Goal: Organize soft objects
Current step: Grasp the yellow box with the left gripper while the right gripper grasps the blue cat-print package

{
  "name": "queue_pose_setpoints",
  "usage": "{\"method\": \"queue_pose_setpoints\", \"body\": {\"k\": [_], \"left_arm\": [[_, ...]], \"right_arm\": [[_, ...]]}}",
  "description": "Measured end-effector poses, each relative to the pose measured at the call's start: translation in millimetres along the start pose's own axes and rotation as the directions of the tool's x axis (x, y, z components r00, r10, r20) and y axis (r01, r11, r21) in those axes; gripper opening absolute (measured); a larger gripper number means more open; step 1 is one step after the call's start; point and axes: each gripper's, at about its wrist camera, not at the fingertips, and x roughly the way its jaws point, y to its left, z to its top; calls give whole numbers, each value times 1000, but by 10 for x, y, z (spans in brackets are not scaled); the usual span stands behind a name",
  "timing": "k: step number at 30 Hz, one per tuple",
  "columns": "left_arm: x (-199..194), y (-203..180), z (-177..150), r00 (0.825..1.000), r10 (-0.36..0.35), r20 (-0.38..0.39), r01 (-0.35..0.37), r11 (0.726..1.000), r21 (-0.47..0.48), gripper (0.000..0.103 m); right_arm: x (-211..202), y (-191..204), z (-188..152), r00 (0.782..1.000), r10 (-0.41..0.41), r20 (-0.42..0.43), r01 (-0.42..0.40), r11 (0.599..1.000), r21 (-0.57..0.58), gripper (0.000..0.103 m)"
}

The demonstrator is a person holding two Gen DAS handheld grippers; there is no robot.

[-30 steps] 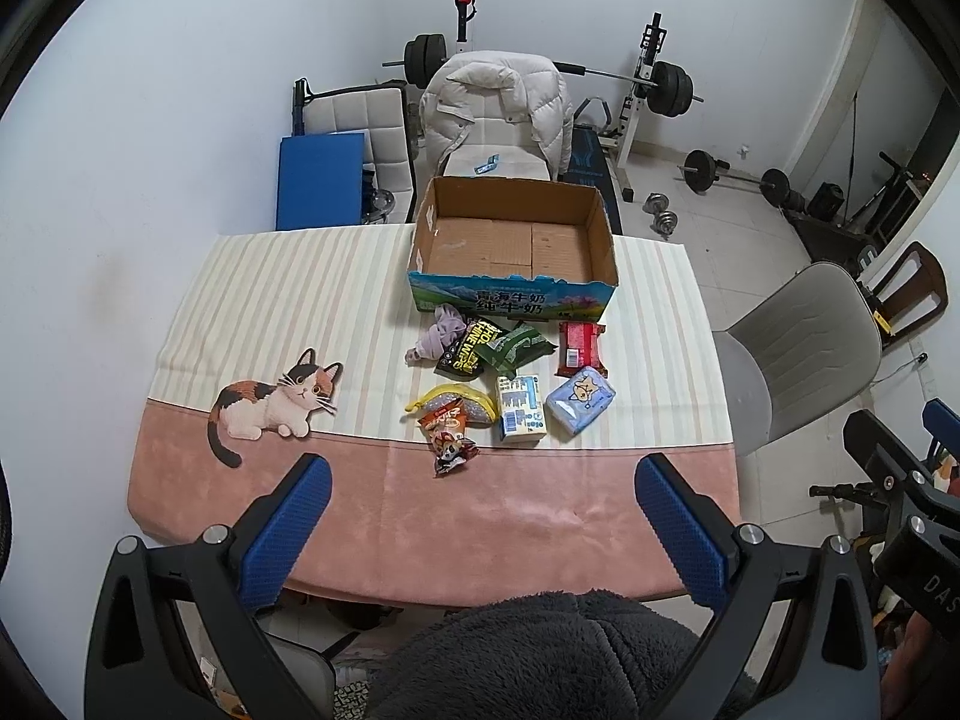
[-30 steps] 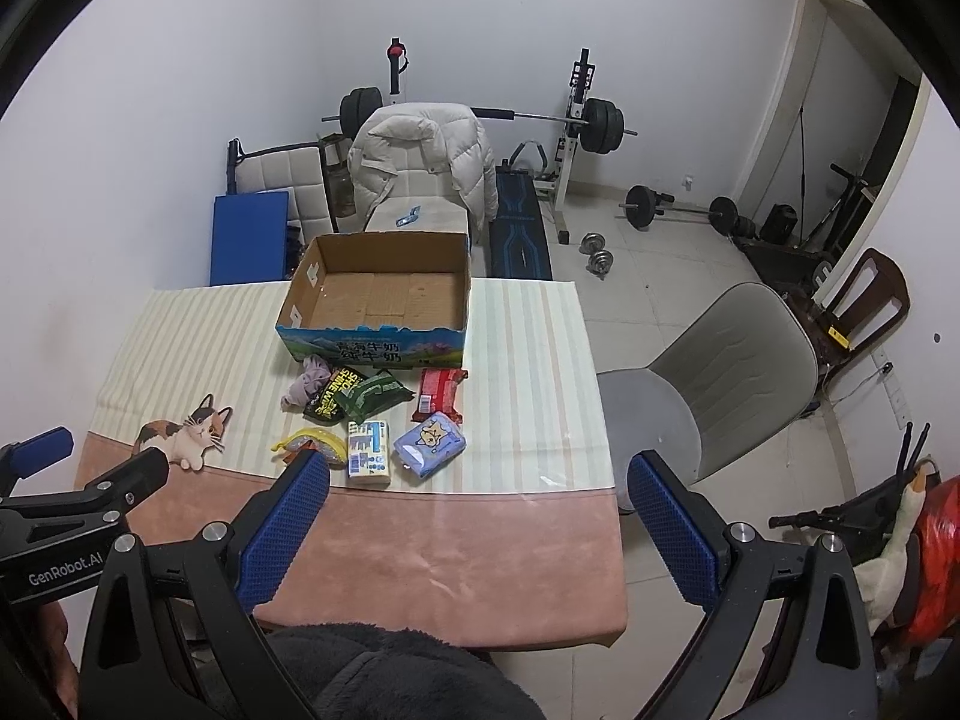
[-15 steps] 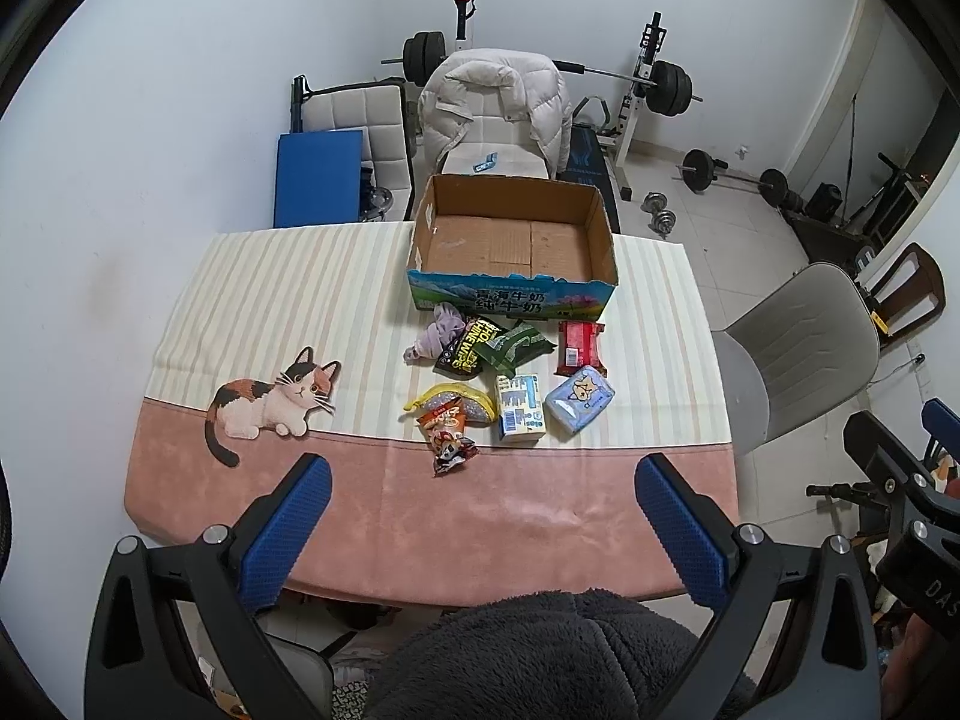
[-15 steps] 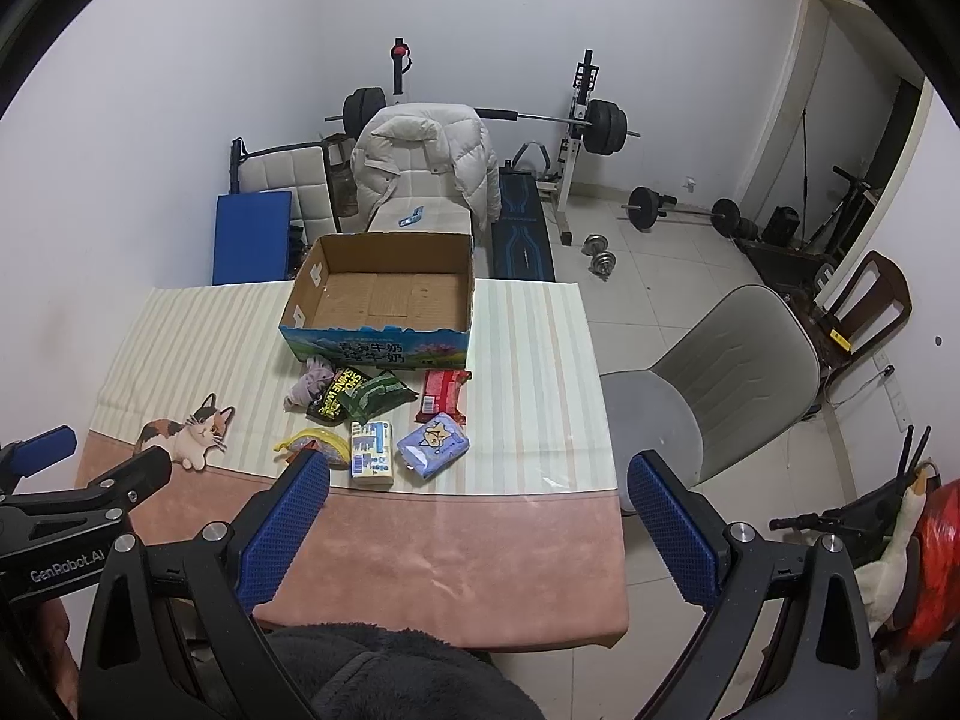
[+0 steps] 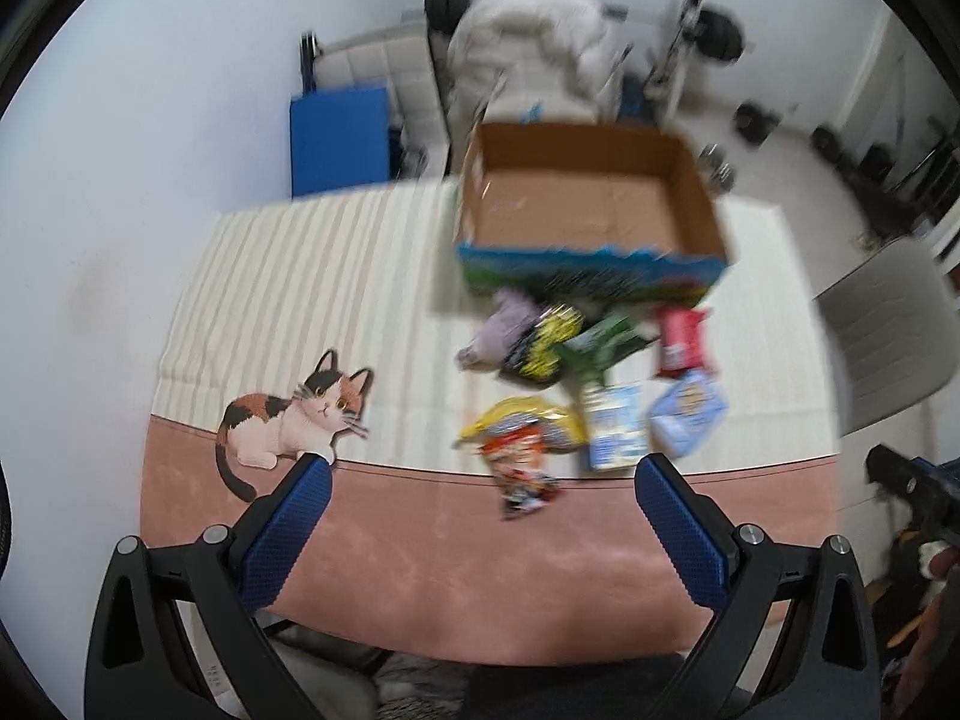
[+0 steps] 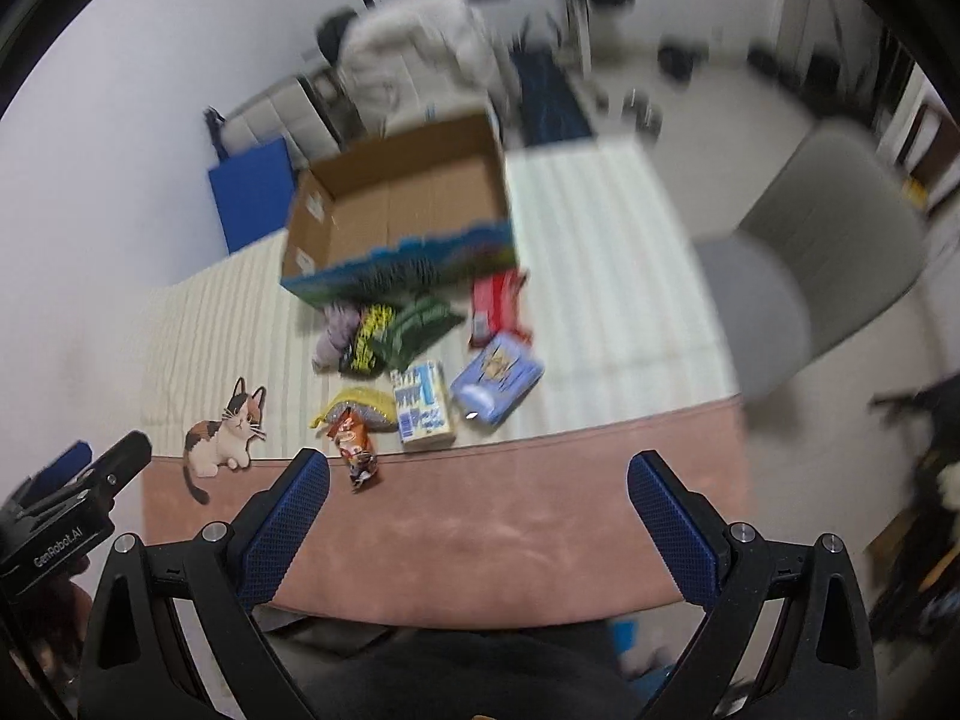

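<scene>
An empty open cardboard box (image 5: 591, 204) (image 6: 402, 210) stands at the table's far side. In front of it lie several soft packets: a purple plush (image 5: 504, 330) (image 6: 333, 330), a black-and-yellow bag (image 5: 543, 342), a green bag (image 6: 420, 324), a red packet (image 5: 681, 339) (image 6: 495, 306), a light blue tissue pack (image 5: 687, 414) (image 6: 495, 381), a blue-and-white carton (image 5: 618, 435) (image 6: 423, 408), a yellow bag (image 5: 522, 420) and an orange snack bag (image 5: 522, 468) (image 6: 357, 450). My left gripper (image 5: 483, 486) and right gripper (image 6: 477, 483) both hang open above the near table edge, holding nothing.
The tablecloth (image 5: 420, 540) is striped cream with a pink band and a printed cat (image 5: 288, 426). A grey chair (image 6: 816, 252) stands to the right. A chair with a white jacket (image 5: 534, 54), a blue pad (image 5: 339, 138) and gym weights stand behind the table.
Both views have dropped closer to the table and blurred with motion; the right view has also tilted. The packets and the box have not moved. Both grippers stay open.
</scene>
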Motion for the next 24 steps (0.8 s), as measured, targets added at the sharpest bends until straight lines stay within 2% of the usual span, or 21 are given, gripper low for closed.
{"method": "queue_pose_setpoints", "body": {"k": [1, 3, 6, 9, 11, 15, 18, 19, 21, 24], "left_arm": [[183, 4, 38, 1000, 0, -29, 1, 1000, 16, 103], [655, 10, 116, 991, -9, -137, 12, 1000, 26, 100], [1133, -51, 162, 965, -99, -243, 102, 995, -1, 93], [1508, -171, 209, 942, -141, -303, 140, 990, -25, 93], [1741, -253, 245, 927, -161, -339, 153, 987, -51, 93], [2072, -353, 299, 897, -192, -398, 166, 981, -98, 93], [2213, -412, 345, 886, -206, -415, 176, 978, -109, 93], [2233, -427, 354, 882, -212, -421, 183, 977, -108, 93], [2274, -481, 379, 865, -243, -439, 218, 970, -108, 93], [2297, -609, 386, 842, -278, -462, 267, 959, -92, 93]], "right_arm": [[237, -35, 65, 1000, -6, -29, 7, 1000, 18, 102], [774, -84, 198, 996, -12, -89, 17, 999, 50, 102], [1572, -146, 399, 980, -7, -200, 30, 993, 113, 101], [2282, -158, 541, 960, -21, -279, 67, 986, 155, 101], [2591, -177, 604, 949, -15, -315, 79, 978, 192, 100], [3054, -190, 687, 932, -13, -363, 108, 964, 241, 98], [3275, -202, 680, 915, -37, -402, 148, 957, 249, 90], [3330, -214, 660, 907, -47, -419, 160, 957, 240, 82], [3372, -234, 605, 893, -59, -447, 168, 963, 209, 73], [3336, -284, 477, 864, -133, -486, 199, 976, 86, 69]]}}
